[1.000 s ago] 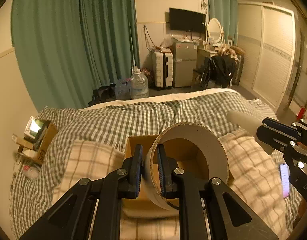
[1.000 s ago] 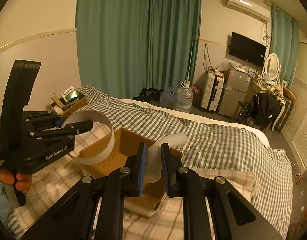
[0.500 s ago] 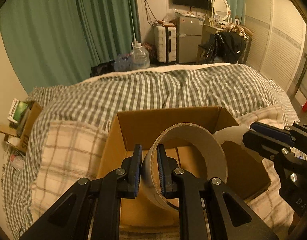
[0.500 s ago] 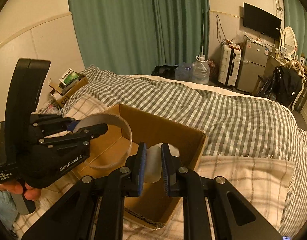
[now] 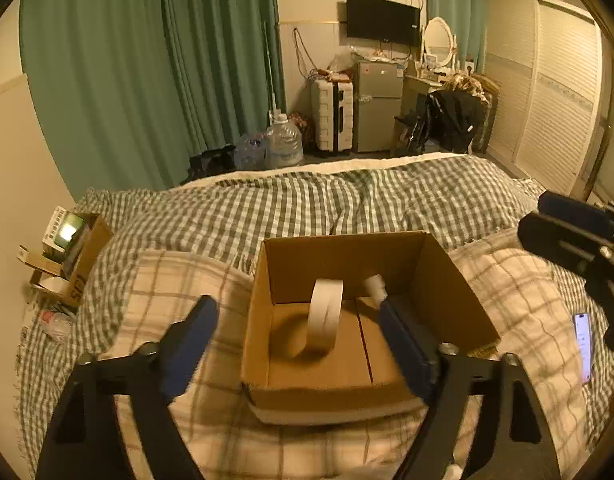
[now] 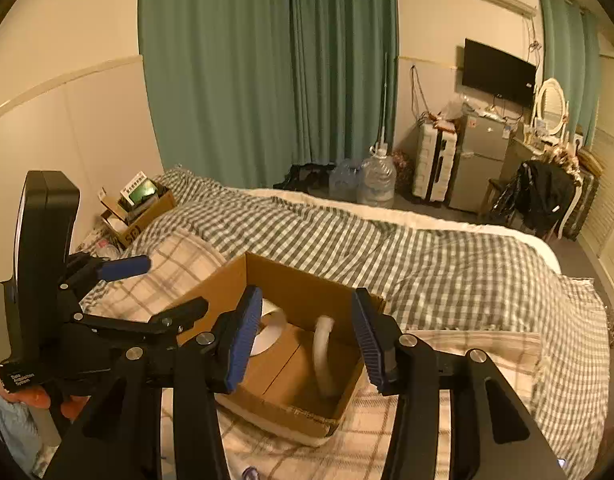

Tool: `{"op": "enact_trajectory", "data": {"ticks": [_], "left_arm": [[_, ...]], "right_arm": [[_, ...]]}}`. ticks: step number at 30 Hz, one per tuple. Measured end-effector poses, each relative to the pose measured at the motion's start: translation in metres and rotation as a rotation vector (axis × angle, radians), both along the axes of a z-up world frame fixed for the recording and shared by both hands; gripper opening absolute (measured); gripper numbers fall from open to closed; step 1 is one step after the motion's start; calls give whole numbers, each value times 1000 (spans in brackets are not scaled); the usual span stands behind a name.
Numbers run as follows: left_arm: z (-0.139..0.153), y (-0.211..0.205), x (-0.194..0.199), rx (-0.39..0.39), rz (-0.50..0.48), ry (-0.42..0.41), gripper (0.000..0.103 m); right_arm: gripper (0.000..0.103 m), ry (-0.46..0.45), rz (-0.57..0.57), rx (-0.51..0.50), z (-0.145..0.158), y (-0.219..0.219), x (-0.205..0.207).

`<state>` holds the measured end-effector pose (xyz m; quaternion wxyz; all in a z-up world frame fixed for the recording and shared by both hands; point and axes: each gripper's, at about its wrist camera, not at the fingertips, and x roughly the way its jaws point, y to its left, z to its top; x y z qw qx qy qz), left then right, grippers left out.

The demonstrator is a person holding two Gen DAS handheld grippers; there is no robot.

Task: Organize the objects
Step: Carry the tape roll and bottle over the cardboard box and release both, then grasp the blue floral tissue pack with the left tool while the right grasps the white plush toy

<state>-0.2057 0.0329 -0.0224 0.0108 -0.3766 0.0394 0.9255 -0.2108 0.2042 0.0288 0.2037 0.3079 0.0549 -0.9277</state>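
Box (image 5: 447,280): open cardboard carton on the plaid blanket (image 5: 179,280) of the bed (image 5: 347,200), directly ahead of and below both grippers.

Tape roll (image 5: 325,314): inside the box, left of centre in the left wrist view. Stands on its rim, upright, hole axis level and running roughly left to right across the box. Lies between the spread fingers of the left gripper (image 5: 303,340) but apart from both.

Tube (image 6: 323,356): white, inside the box toward its right side, blurred in the right wrist view. Long axis near upright, leaning; its upper end (image 5: 375,286) shows by the back wall in the left wrist view. Sits between the fingers of the right gripper (image 6: 307,340), touching neither.

Left gripper: jaws wide apart, holding nothing.

Right gripper: jaws wide apart, holding nothing.

Phone (image 5: 583,340): flat on the blanket, right of the box.
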Motion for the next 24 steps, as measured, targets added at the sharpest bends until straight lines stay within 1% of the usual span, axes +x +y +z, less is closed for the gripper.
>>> {"op": "enact_trajectory", "data": {"ticks": [3, 6, 9, 11, 12, 15, 16, 19, 22, 24], "left_arm": [[12, -3, 18, 0, -2, 21, 91], [23, -9, 36, 8, -1, 44, 95], [33, -16, 58, 10, 5, 68, 96], [39, -22, 75, 16, 6, 82, 97], [41, -23, 82, 20, 7, 88, 98], [43, -28, 105, 30, 11, 101, 103], [42, -29, 112, 34, 9, 101, 103], [33, -27, 131, 47, 7, 91, 103], [15, -21, 148, 47, 9, 71, 103], [-2, -16, 157, 45, 7, 46, 103]], "right_arm": [[50, 21, -20, 15, 16, -1, 21], [54, 42, -26, 32, 28, -3, 45], [58, 65, -32, 58, 42, -5, 69], [62, 82, -33, 74, 50, -5, 86], [66, 94, -32, 80, 54, -6, 96], [75, 111, -22, 93, 57, -7, 126], [79, 112, -18, 99, 55, -7, 134], [85, 102, -10, 114, 45, -8, 149], [86, 81, -11, 147, 23, -11, 160], [87, 61, -16, 165, 2, -12, 165]]}}
